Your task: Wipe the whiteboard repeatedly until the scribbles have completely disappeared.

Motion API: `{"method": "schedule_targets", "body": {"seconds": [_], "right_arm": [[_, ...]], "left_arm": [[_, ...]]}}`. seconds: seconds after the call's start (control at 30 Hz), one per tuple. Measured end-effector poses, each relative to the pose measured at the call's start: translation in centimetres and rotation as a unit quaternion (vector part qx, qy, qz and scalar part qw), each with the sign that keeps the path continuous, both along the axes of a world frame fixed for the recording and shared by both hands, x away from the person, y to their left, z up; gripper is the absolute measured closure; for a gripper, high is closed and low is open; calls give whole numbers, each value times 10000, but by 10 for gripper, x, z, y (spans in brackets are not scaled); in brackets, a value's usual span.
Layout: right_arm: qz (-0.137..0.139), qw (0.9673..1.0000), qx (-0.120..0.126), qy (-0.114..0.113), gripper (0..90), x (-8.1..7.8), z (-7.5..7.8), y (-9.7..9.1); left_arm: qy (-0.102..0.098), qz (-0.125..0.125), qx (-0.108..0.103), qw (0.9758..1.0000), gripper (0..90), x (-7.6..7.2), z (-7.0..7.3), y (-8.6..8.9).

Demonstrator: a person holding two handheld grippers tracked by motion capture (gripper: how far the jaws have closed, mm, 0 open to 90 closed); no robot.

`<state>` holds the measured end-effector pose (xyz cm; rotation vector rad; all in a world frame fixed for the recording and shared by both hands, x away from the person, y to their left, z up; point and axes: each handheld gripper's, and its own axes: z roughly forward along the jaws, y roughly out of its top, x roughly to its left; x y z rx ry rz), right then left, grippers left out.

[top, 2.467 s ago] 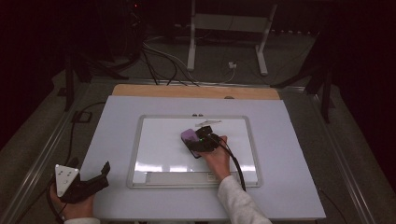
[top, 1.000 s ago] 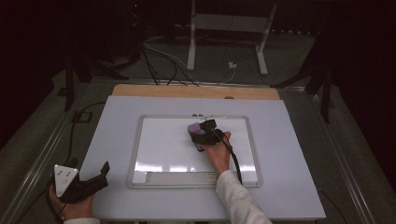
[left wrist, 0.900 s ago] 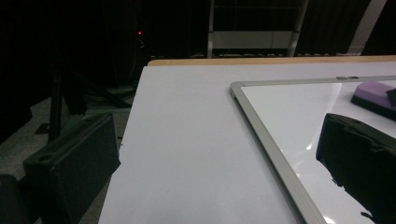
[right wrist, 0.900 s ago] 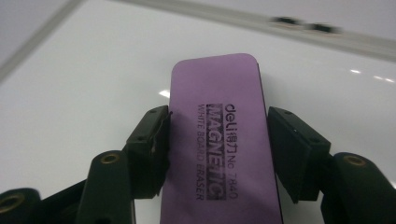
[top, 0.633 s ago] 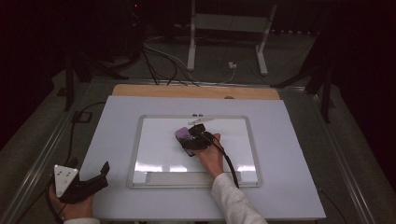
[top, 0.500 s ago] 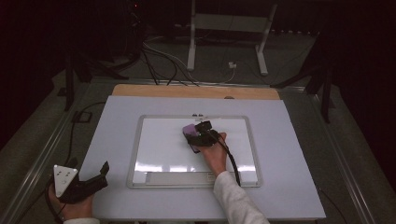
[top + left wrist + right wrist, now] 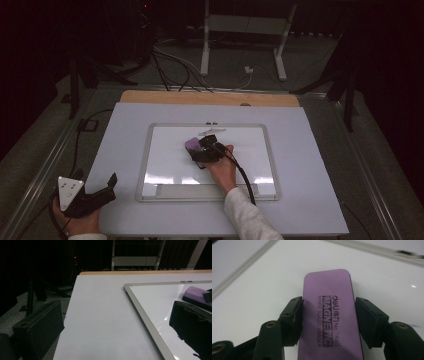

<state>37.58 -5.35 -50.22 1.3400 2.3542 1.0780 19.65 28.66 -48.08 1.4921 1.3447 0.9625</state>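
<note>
On the whiteboard: my right gripper (image 7: 201,150) sits on the upper middle of the whiteboard (image 7: 165,131), its jaws closed narrow on a purple whiteboard eraser (image 7: 329,315).
Eraser: lies flat on the white writing surface, gripped across its width; in the right gripper view the pads (image 7: 293,312) press its two long sides, printed face up.
Left gripper: I hold my left gripper (image 7: 102,192) at the near left corner of the table (image 7: 310,200), off the board, jaws standing wide with nothing between them.
Board edges: in the high view the silver frame runs all round; the eraser is near the top rail, well apart from the left and right rails and from the tray strip (image 7: 200,191) along the near rail.
Open room: bare white surface to both sides of the eraser and towards me; bare table top all round the frame.
Count: one whiteboard, one eraser, two grippers, two small clips (image 7: 213,122) on the top rail.
Around: a pale smear or strip (image 7: 212,131) just beyond the right gripper, too faint for me to name; a wooden edge (image 7: 210,98) at the far side of the table; cables (image 7: 170,65) and a white stand (image 7: 242,25) on the floor beyond.
In the way: my own right hand (image 7: 222,167) and the gripper's cable (image 7: 245,177) cross the near half of the board.
</note>
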Motion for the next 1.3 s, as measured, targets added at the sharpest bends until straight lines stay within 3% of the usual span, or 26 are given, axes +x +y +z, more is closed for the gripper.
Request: {"method": "schedule_targets", "body": {"seconds": [0.07, 0.17, 0.33, 0.43, 0.6, 1.3], "right_arm": [[178, 9998, 9, 12, 417, -4, 0, 6], [216, 9997, 43, 42, 417, -5, 0, 5], [-166, 9998, -34, 41, 417, -2, 1, -12], [-494, 9988, -5, 65, 417, 2, 1, -28], [-809, 9967, -82, 36, 417, 4, 2, -52], [-1199, 9925, -180, 122, 415, -4, 5, -102]], "left_arm": [[-3, 0, -5, 10000, 2, 0, 0, 0], [-11, 4, -5, 10000, 2, 0, 0, 0], [11, -1, 8, 10000, 2, 0, 0, 0], [1, 0, 9, 10000, 2, -1, 0, 0], [7, 4, 26, 10000, 2, -1, 0, -1], [25, 1, 40, 10000, 2, 0, 0, -1]]}}
